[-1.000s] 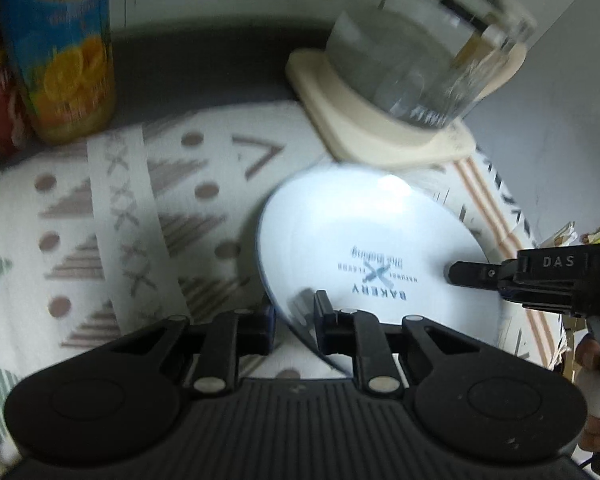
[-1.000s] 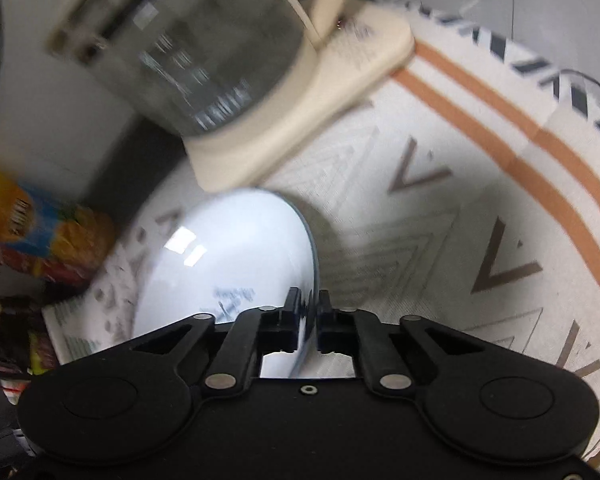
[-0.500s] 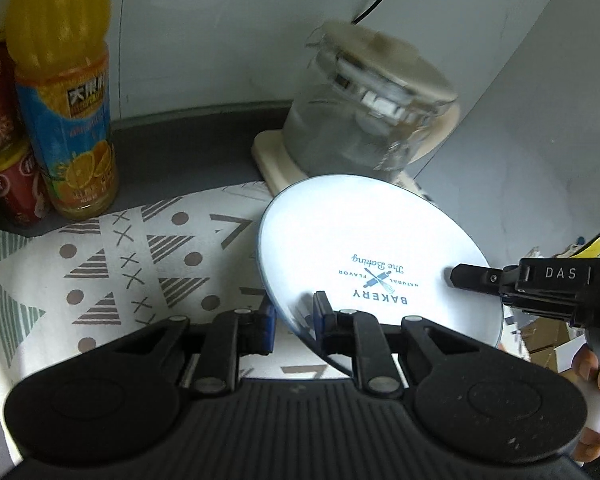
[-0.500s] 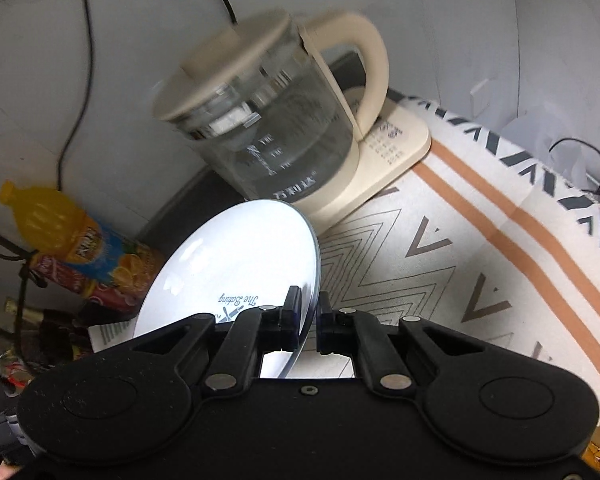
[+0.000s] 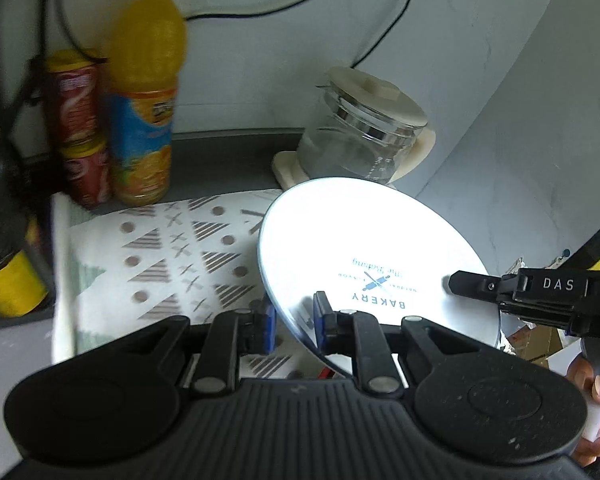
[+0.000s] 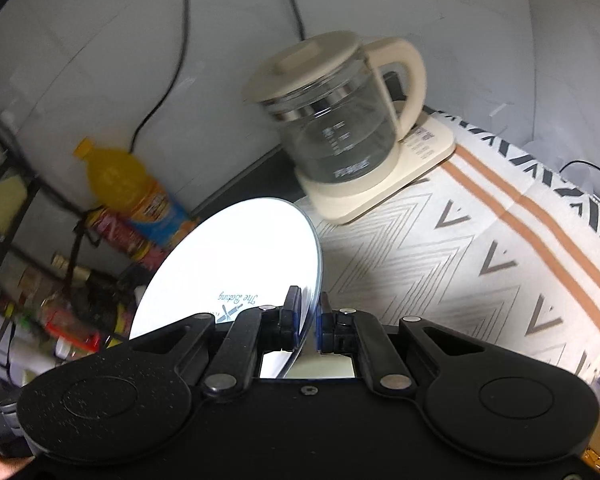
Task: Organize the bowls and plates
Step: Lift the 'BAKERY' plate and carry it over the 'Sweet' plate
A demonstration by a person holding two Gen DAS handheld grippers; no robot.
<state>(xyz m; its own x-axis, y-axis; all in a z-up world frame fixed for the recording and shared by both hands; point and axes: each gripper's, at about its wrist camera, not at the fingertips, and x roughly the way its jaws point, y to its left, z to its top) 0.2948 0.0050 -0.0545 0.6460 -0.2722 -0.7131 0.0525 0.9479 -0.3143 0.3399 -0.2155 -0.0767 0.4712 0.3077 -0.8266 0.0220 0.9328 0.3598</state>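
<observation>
A white plate (image 5: 364, 248) printed with "BAKERY" is held tilted in the lower centre of both views, above the patterned cloth (image 5: 172, 256) on the counter (image 5: 228, 152); its near rim is clamped by the left gripper (image 5: 294, 320), while its far rim is pinched at lower right by the right gripper (image 6: 309, 322); a glass kettle (image 6: 336, 120) is seen in the upper centre, beyond the plate; an orange drink bottle (image 5: 146, 100) stands at upper left beside red cans (image 5: 80, 128).
</observation>
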